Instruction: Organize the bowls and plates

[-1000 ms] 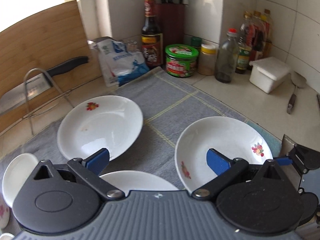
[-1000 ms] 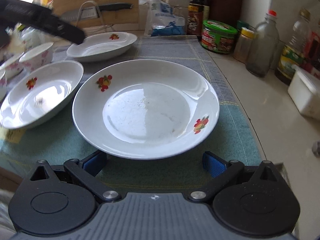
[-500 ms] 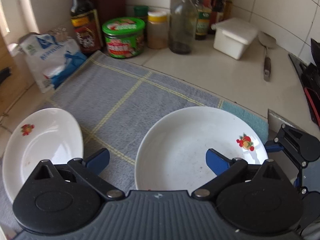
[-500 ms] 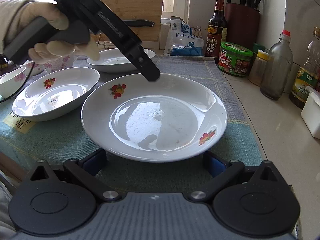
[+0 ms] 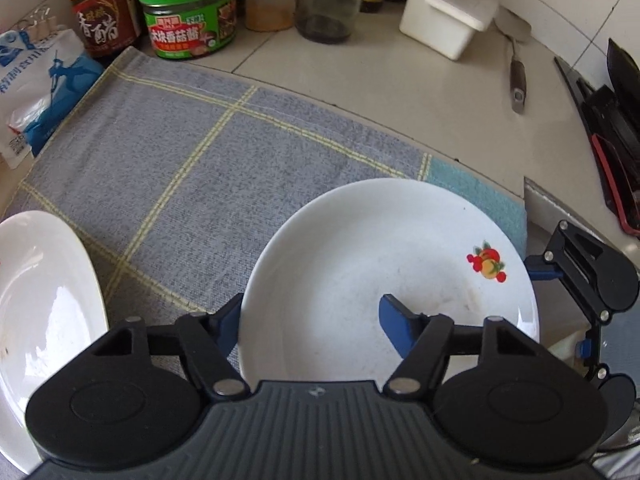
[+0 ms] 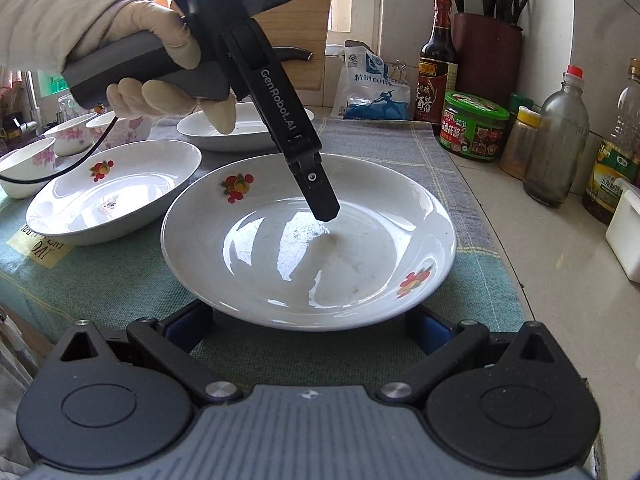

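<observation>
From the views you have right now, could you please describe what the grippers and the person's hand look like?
Both grippers are black with ribbed grey bodies and blue-padded fingers. The left gripper bears white "GenRobot.AI" lettering and trails a black cable. The hand wears a pale glove below a cream sleeve.

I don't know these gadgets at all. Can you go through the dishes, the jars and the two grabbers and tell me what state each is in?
Near plate: upright on the cloth, empty.
Left gripper: jaws closing, rim of near plate between them.
Right gripper: open, low at the plate's near edge.
Second plate: empty, small dark speck inside.
Far plate: upright.
Green tub: lid on.
Clear bottle: capped, nearly empty.
</observation>
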A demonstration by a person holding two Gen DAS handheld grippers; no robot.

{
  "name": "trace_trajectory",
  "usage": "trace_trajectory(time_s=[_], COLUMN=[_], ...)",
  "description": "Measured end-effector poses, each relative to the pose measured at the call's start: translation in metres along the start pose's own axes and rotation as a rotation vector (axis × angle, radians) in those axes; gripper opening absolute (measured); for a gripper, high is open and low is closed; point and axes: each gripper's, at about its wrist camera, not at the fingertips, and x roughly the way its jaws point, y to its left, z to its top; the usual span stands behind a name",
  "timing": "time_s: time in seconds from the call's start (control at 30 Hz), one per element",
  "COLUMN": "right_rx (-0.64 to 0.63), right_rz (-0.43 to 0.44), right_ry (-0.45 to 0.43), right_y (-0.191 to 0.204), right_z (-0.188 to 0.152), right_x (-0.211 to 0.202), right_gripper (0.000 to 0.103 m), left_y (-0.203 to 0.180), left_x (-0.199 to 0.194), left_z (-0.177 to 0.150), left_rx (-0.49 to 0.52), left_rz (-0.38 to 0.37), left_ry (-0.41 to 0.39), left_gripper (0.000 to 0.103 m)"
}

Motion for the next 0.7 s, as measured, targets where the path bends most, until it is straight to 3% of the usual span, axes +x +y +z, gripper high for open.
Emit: trace_trajectory(time_s=[0.7], right_rx=[0.003], right_rz=[0.019], right_ry=[0.063], right_y=[-0.002], right_z=[0.011], right_x=[0.004], right_gripper=[0.103], left_y=[0.003], left_x=[0.005], left_z=[0.005], left_rx=[0.027], left_rz=[-0.029], left_ry=[0.03], left_gripper=[0.069])
